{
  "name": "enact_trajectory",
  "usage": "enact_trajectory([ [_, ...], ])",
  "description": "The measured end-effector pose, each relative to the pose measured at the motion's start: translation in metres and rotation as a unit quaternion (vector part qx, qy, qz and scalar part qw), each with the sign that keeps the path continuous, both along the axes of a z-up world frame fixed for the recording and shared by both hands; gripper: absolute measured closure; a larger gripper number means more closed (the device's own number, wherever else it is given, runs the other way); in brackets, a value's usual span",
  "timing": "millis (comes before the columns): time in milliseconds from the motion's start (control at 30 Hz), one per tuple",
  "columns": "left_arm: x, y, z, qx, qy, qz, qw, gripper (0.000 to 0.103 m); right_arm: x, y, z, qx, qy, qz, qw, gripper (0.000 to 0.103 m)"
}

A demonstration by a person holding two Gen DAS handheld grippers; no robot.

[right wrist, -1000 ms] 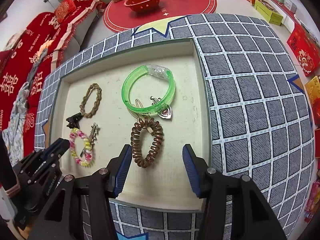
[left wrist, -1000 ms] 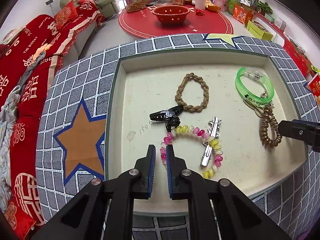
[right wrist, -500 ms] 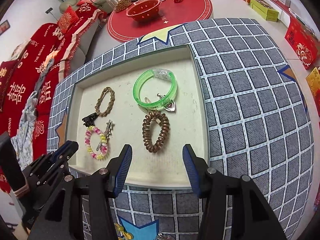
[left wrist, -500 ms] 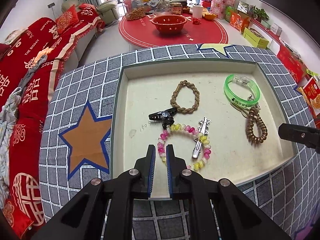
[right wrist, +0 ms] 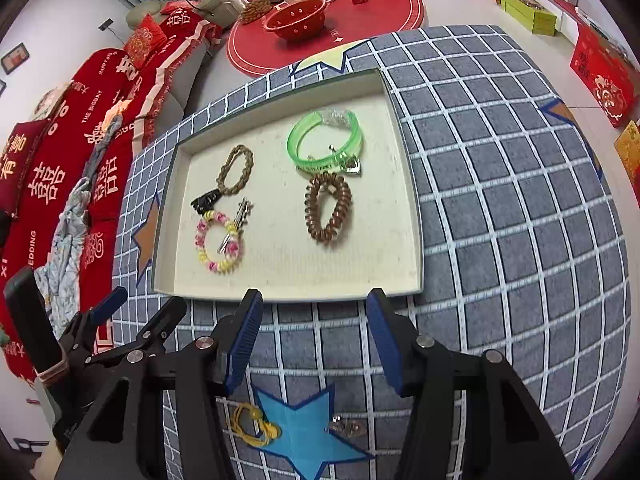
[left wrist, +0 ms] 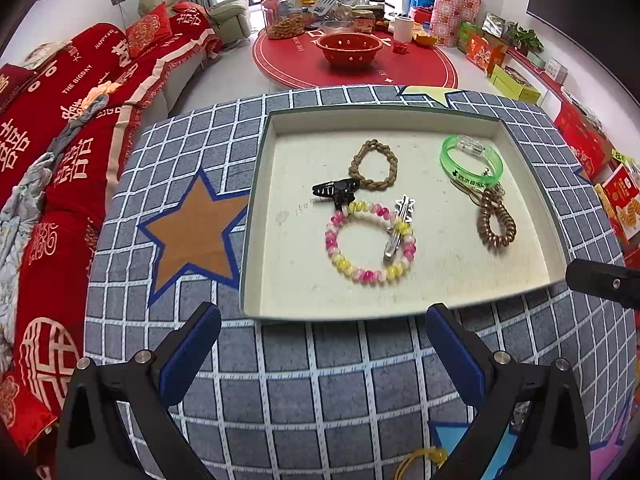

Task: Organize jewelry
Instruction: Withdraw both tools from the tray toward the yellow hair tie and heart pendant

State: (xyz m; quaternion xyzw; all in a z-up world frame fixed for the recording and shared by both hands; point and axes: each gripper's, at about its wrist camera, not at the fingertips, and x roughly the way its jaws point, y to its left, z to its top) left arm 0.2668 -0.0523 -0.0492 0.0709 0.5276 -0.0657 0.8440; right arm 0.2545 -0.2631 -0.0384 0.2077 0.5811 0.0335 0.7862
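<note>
On red sofa cover (left wrist: 76, 80): "THE BIGDAY"

Six jewelry pieces (left wrist: 370, 242) flat in cream tray (left wrist: 256, 216).

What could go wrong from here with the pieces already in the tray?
1. The star hair clip lies across the beaded bracelet; lifting one may drag the other.
2. The green bangle touches the coil hair tie, so they might snag.
</note>
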Motion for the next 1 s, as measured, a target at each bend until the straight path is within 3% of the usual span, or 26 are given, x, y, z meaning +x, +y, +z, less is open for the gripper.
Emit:
enact_trajectory([
  [100, -0.013, 0.001, 0.007, 0.007, -0.007, -0.002, 0.9999, 0.000, -0.013, 0.002, 0.000, 0.005, 0.001, -0.002, 1.000, 0.029],
  [267, -0.035, 0.005, 0.015, 0.028, -0.022, -0.002, 0.9994, 0.000, -0.034, 0.004, -0.001, 0.007, 0.004, -0.003, 1.000, 0.028],
  [333, -0.044, 0.010, 0.016, 0.026, -0.021, 0.005, 0.9994, 0.000, -0.044, 0.005, -0.001, 0.007, 0.004, -0.004, 1.000, 0.020],
  [700, -0.089, 0.022, -0.005, 0.008, 0.025, -0.002, 0.9997, 0.000, -0.092, 0.012, -0.001, -0.011, -0.003, -0.004, 1.000, 0.017],
  [733, -0.094, 0.023, -0.006, 0.008, 0.025, -0.002, 0.9997, 0.000, -0.097, 0.013, -0.001, -0.015, -0.005, -0.003, 1.000, 0.014],
  [767, -0.097, 0.023, -0.007, 0.007, 0.026, -0.001, 0.9996, 0.000, -0.100, 0.014, -0.001, -0.017, -0.007, -0.002, 1.000, 0.000],
  [1000, -0.117, 0.034, -0.018, -0.017, 0.044, 0.015, 0.9988, 0.000, -0.134, 0.019, -0.004, -0.044, -0.028, -0.001, 0.999, 0.000],
])
